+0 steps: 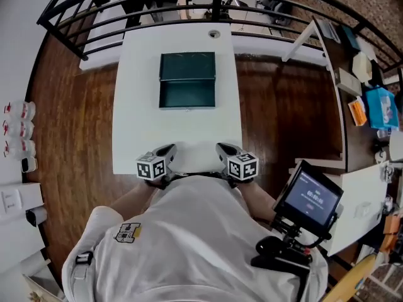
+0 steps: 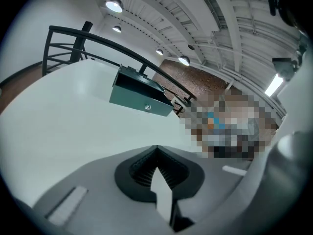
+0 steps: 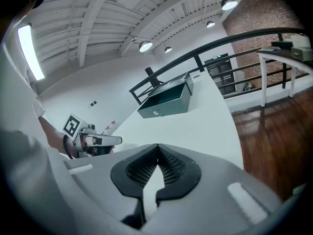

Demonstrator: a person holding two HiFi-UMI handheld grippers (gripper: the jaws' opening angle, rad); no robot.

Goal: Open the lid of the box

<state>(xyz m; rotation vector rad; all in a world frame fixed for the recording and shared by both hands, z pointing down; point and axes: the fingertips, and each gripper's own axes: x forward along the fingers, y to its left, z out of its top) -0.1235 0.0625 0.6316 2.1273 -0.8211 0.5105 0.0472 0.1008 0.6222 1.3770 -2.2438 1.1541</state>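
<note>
A dark green box (image 1: pixel 187 80) stands in the middle of the white table (image 1: pixel 135 124), its lid (image 1: pixel 187 66) swung up and back so the inside shows. The left gripper view has the box (image 2: pixel 142 98) far ahead, with a small latch on its front. In the right gripper view the box (image 3: pixel 166 102) is also far off, lid raised. My left gripper (image 1: pixel 169 150) and right gripper (image 1: pixel 222 148) hover at the table's near edge, close to my body and well short of the box. Both are shut on nothing: left gripper (image 2: pixel 156 148), right gripper (image 3: pixel 157 148). The left gripper (image 3: pixel 93 141) shows beside the right one.
A black railing (image 1: pixel 208 5) runs behind the table's far end. Wooden floor (image 1: pixel 277 106) lies on both sides. A screen on a stand (image 1: pixel 308 197) is at my right, cluttered shelves (image 1: pixel 371 93) beyond it. A round grommet (image 1: pixel 214 34) sits in the far tabletop.
</note>
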